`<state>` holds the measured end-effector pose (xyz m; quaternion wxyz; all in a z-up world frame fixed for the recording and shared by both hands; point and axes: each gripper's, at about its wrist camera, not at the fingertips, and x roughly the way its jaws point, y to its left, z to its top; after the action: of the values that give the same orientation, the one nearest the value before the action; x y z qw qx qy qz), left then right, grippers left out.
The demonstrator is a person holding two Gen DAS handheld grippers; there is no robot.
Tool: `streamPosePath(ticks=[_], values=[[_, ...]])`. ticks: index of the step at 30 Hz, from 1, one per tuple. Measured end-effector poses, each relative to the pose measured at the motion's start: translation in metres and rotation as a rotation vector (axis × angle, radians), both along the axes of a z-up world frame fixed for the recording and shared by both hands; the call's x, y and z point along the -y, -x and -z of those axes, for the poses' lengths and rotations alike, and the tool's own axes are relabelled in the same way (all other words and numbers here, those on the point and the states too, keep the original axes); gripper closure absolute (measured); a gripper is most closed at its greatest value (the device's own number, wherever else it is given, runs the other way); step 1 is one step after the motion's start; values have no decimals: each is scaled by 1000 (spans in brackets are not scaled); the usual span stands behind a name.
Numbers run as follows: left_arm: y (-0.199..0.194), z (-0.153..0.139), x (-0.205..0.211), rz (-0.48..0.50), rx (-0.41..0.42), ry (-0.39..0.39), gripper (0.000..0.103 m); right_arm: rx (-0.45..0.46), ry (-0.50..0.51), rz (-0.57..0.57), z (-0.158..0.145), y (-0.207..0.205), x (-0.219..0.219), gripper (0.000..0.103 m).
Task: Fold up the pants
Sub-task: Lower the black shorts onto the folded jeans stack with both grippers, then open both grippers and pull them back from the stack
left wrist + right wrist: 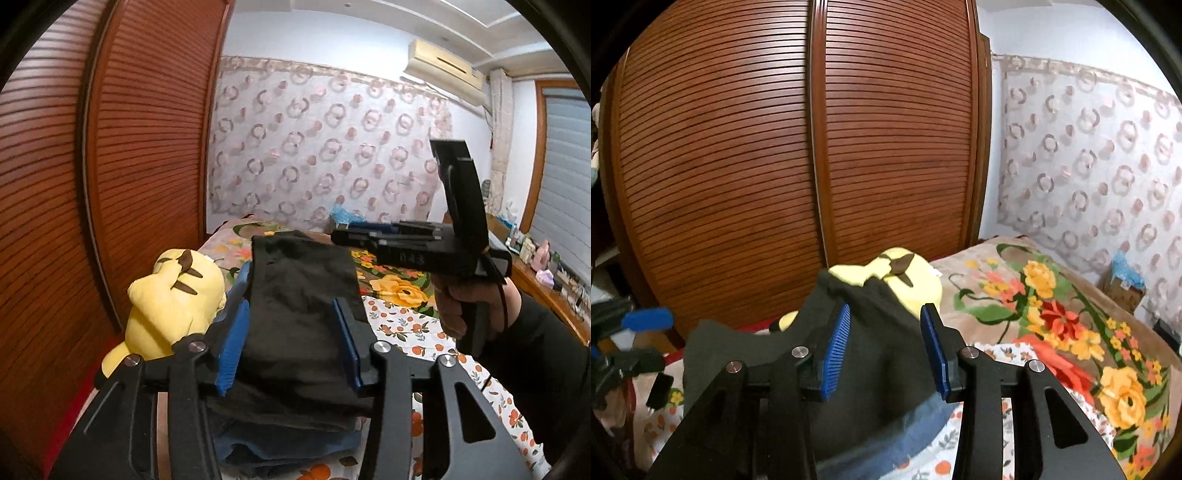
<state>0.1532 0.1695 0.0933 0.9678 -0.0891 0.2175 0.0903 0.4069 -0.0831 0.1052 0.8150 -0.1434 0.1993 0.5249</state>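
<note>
Both hand-held grippers stand released over a bed [1015, 266]. From its own camera, the left hand-held gripper [291, 343] has its blue pads [232, 347] spread apart, with the dark pants [303, 302] lying in the gap below them; neither pad presses on the cloth. The pants are folded into a thick dark bundle that sits on top of a blue garment [288, 446], and both rest on the flowered bed sheet [402, 325].

Seen from the left wrist, the right hand-held gripper [340, 234] is held up in the air to the right, pointing left across the bed, gripped by a hand [465, 306] in a dark sleeve [546, 369]. From the right wrist camera, the right hand-held gripper [886, 350] also shows its blue pads [836, 354] parted, and the pants [871, 365] fill the space behind them without being pinched. The left hand-held gripper [639, 325] appears blurred at the left edge of that view.

A yellow plush toy [173, 306] lies just beside the pants, toward a brown slatted wardrobe [812, 147]. A patterned curtain [325, 140] hangs on the wall behind the bed, below an air conditioner [443, 62].
</note>
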Motion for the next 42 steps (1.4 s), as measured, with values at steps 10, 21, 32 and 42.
streamPosePath(ticks=[10,21,32,42], values=[[-26,36,-7,-18,-153,-9,56,-82,35,-16,19,-23,-9,62],[-28,56,-9,-34,-185,3,56,-124,58,29,43,-43,-44,62],[-14,50,-9,-36,-179,1,56,-95,26,61,32,7,-27,62],[19,39,0,-7,-161,-37,38,-79,6,102,24,63,1,62]])
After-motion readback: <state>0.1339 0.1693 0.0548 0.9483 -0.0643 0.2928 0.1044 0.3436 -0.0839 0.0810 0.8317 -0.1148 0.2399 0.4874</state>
